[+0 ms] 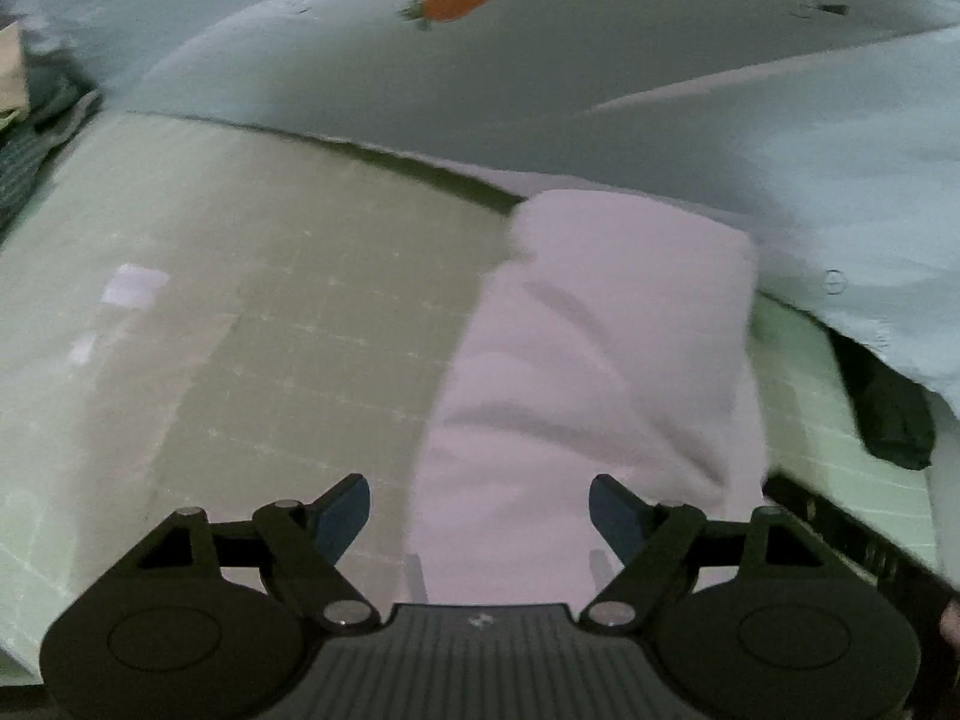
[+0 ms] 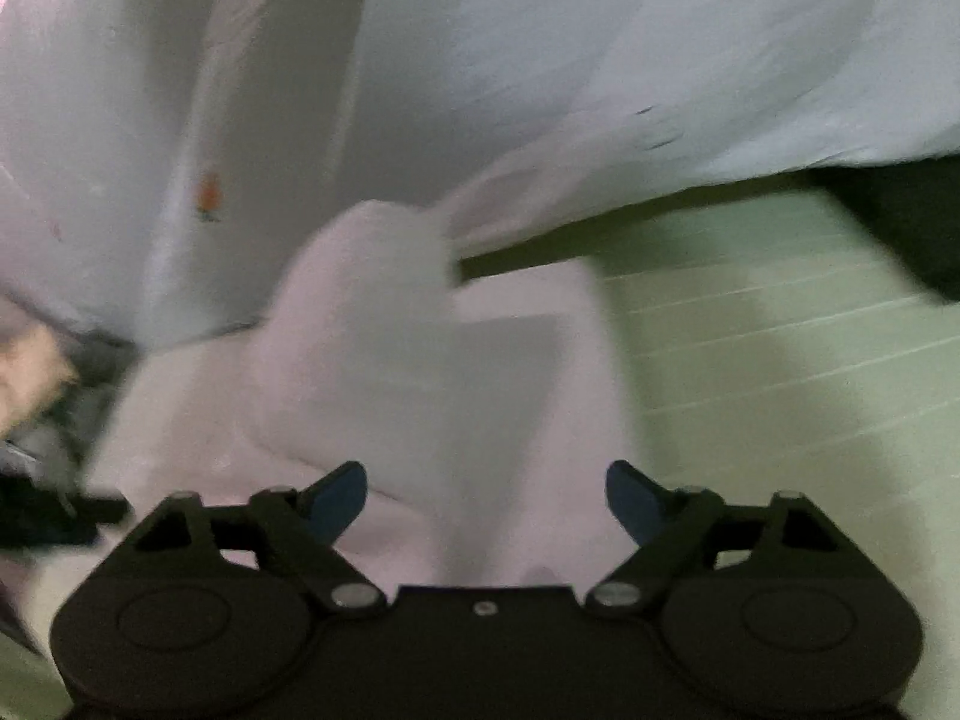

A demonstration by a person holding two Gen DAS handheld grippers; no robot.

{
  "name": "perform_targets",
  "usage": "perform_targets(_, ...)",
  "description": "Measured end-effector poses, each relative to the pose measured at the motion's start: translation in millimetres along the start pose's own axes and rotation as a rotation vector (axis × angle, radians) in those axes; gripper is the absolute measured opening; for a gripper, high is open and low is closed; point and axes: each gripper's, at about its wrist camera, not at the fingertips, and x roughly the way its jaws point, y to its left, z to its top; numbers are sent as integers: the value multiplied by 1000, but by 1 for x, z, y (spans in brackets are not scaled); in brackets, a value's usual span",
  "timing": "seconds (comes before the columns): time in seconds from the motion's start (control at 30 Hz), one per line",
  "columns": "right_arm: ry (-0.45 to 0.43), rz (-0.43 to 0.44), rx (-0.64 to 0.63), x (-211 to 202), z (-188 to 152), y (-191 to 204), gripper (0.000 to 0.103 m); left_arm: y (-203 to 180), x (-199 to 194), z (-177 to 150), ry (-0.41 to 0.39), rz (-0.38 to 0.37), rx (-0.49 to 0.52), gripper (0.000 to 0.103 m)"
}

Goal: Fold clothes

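A pale pink garment [image 1: 600,372] lies folded into a long strip on the green cutting mat [image 1: 240,300], running away from my left gripper [image 1: 480,510]. That gripper is open, its blue-padded fingers either side of the strip's near end, holding nothing. In the right wrist view the same pink garment [image 2: 420,360] lies bunched and blurred in front of my right gripper [image 2: 486,498], which is open and empty over the cloth. The mat [image 2: 780,330] shows to the right.
A large white sheet printed with a small carrot [image 1: 456,3] lies heaped behind the mat [image 2: 540,60]. A dark cloth [image 1: 894,414] lies at the right. Folded dark and beige clothes [image 1: 30,102] sit at the far left.
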Motion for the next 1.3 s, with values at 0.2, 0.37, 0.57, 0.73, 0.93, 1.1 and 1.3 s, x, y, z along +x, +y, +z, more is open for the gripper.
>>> perform_targets(0.2,110,38,132,61,-7,15,70,33,-7,9,3,18,2,81)
perform_targets(0.37,58,137,202,44,4,17,19,35,1,25,-2,1,-4,81)
perform_targets(0.57,-64,114,184,-3,45,-7,17,15,24,40,16,-55,23,81)
perform_targets(0.73,85,-136,101,28,51,-41,64,-6,52,46,49,-112,58,85)
perform_targets(0.93,118,-79,182,46,41,-53,87,-23,97,47,134,-138,75,87)
perform_targets(1.1,151,2,262,65,37,-61,93,-16,122,48,185,-200,31,92)
perform_targets(1.3,150,23,265,82,36,-44,102,9,151,46,296,-395,-150,92)
